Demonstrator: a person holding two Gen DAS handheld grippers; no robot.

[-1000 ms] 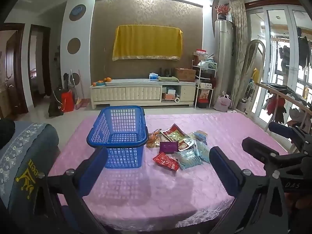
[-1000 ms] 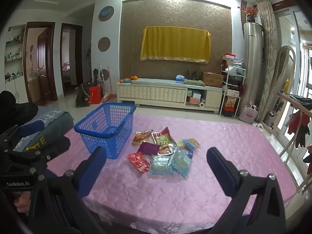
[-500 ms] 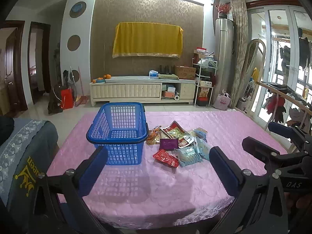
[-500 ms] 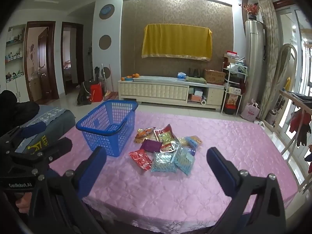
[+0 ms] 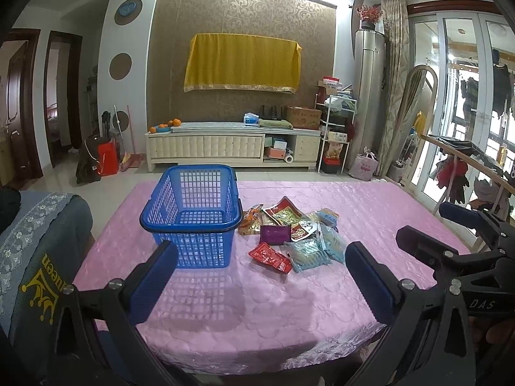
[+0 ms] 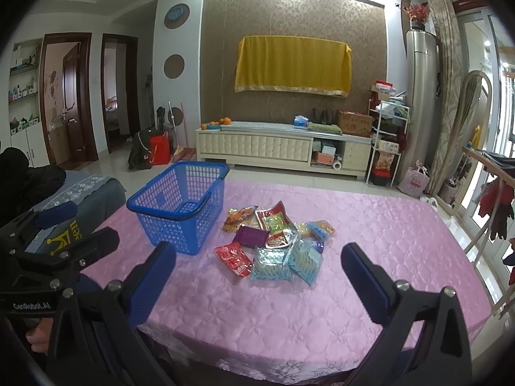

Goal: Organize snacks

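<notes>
From my remote station, the left wrist view reads as follows, left to right. At the far left I see a grey-blue cover with yellow crown lettering (image 5: 35,276), beside the table. My left gripper (image 5: 260,276) hangs above the near edge of the table with its blue-padded jaws spread wide and nothing between them. Beyond its left finger stands the blue basket (image 5: 193,215), upright and empty, on the pink quilted tablecloth (image 5: 257,315). Just right of the basket lies the pile of snack packets (image 5: 289,234): an orange packet (image 5: 249,223) nearest the basket, a purple packet (image 5: 273,234) in the middle, a red packet (image 5: 269,257) nearest me, and light-blue packets (image 5: 317,251) at the right of the pile, several overlapping. At the far right edge of this view I see the right gripper's fingers (image 5: 425,244) from the side, held over the table's right margin.

In the right wrist view, my right gripper (image 6: 257,276) likewise has its jaws parted and empty, above the near table edge and apart from the packets. The left gripper appears at the far left of this view, its black body held by a hand (image 6: 35,334). The basket sits left of centre, the pile just to its right and not touching it as far as I can tell. Behind the table stand a cream cabinet (image 6: 283,152) and a yellow cloth (image 6: 291,64) on the wall.
</notes>
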